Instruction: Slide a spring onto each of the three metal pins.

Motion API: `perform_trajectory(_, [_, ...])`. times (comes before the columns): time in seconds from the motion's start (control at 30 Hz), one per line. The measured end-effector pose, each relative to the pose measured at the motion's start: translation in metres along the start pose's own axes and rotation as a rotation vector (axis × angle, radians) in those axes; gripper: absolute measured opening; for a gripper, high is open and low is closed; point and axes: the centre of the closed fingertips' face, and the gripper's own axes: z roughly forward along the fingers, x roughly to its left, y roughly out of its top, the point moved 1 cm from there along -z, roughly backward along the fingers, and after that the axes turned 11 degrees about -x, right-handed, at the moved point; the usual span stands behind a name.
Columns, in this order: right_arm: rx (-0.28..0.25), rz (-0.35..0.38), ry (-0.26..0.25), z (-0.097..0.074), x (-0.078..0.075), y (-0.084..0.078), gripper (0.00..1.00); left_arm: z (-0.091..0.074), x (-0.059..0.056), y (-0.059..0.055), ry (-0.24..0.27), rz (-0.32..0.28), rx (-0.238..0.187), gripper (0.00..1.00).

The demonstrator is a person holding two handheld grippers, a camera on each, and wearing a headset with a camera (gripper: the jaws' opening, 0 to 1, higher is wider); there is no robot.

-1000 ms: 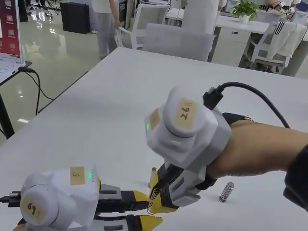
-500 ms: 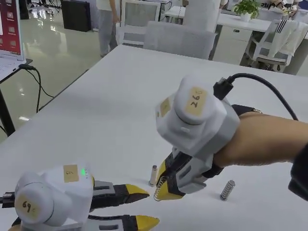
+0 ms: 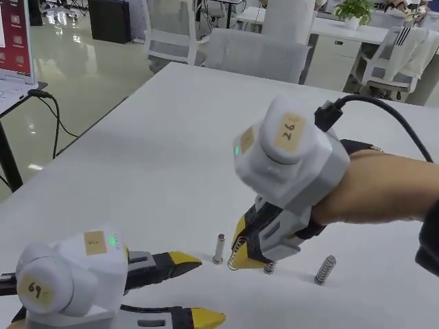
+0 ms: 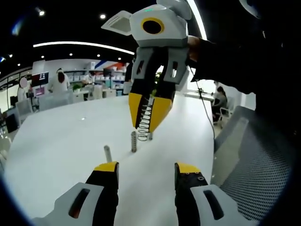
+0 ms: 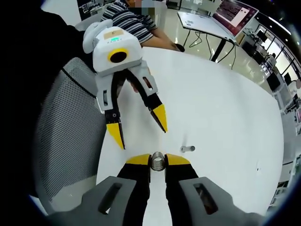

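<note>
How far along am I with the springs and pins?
Done: unclear; a second spring and a third spring sit on the table, whether on pins I cannot tell. In hand: the right gripper holds a spring beside a bare pin. Still to do: that pin at least.

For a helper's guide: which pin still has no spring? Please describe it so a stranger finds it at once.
On the white table, look at the right gripper, shut on a spring. The pin stands upright left of its yellow jaws in the head view. It is a smooth bare rod; its neighbours are coiled springs.
</note>
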Motion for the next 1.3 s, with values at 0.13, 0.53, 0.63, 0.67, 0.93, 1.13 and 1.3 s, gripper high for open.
perform_trajectory(0.13, [-0.005,0.005,-0.012,-0.002,-0.008,0.000,0.08,-0.001,0.003,-0.001,0.019,-0.003,-0.001,0.47])
perform_trajectory(0.53, [0.002,0.020,-0.045,0.003,-0.035,-0.004,0.08,-0.004,0.009,-0.003,0.051,-0.011,0.000,0.57])
perform_trajectory(0.63, [-0.007,0.030,-0.055,0.006,-0.044,-0.004,0.08,-0.005,0.009,-0.003,0.057,-0.011,0.002,0.59])
perform_trajectory(0.67, [-0.007,0.031,-0.058,0.007,-0.047,-0.005,0.08,-0.006,0.011,-0.003,0.067,-0.008,0.001,0.60])
perform_trajectory(0.93, [-0.003,0.041,-0.070,0.020,-0.062,-0.008,0.08,-0.007,0.014,-0.002,0.079,-0.014,-0.003,0.63])
perform_trajectory(1.13, [0.011,0.037,-0.066,0.030,-0.066,-0.012,0.08,-0.008,0.014,-0.002,0.080,-0.016,-0.003,0.63])
perform_trajectory(1.3, [0.017,0.035,-0.067,0.033,-0.068,-0.013,0.08,-0.009,0.014,-0.003,0.078,-0.018,-0.001,0.61])
